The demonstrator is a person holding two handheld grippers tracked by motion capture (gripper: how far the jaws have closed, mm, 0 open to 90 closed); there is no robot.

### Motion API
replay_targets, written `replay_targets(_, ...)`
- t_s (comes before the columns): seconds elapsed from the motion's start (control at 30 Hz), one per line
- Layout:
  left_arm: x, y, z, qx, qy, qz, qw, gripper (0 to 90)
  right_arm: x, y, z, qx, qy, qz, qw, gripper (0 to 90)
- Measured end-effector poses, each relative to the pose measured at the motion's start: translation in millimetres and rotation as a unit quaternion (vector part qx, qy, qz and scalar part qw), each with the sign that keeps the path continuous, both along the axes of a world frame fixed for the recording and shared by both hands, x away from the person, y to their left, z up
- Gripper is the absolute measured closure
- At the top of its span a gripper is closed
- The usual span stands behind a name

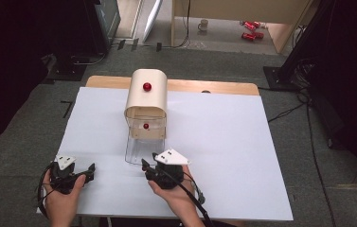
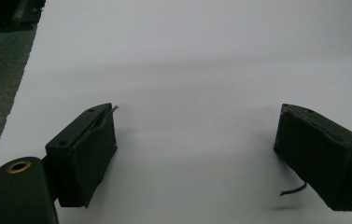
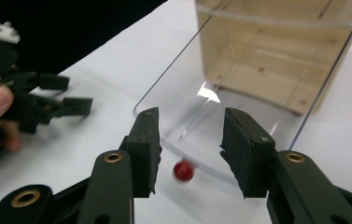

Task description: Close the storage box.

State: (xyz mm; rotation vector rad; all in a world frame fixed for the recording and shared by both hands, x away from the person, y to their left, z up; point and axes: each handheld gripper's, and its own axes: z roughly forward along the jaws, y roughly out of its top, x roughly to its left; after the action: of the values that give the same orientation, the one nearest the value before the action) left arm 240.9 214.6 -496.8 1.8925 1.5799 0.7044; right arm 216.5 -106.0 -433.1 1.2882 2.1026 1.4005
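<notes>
I take the wooden box (image 1: 146, 101) as my landmark. It stands in the middle of the counter (image 1: 223, 142), which has a smooth white sheet over it. The box is pale wood with a rounded top and a shiny red knob (image 1: 147, 86) on that top.

Far to the left of the box and nearer to me, my left tool (image 1: 77, 173) rests low over the bare white counter. Its jaws are spread wide with nothing between them. In the left gripper view the pads (image 2: 86, 156) look black, blocky and a bit rough. I think this tool is just waiting out of the way.

Right in front of the box lies its clear plastic door (image 1: 144, 147), folded down flat on the counter. It is thin, see-through and has round corners. I can see the bare wood inside the box through the opening.

My right tool (image 3: 190, 149) sits just in front of the door's near edge. Its jaws are apart and hold nothing. Between them is a small red knob (image 3: 183, 171) at the door's edge. I think I am lined up to pinch it and lift the door shut.
</notes>
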Motion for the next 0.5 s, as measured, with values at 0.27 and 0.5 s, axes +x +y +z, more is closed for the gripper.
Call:
replay_targets(0.27,0.0,-0.1,0.0,0.0,0.0,0.0,1.0,12.9,-28.6,1.4,-12.6,0.012,0.014,0.012,0.9998,59.5)
replay_targets(0.5,0.1,-0.2,-0.1,0.0,0.0,0.0,1.0,12.9,-35.6,8.5,-28.2,0.009,0.026,0.021,0.9994,63.3)
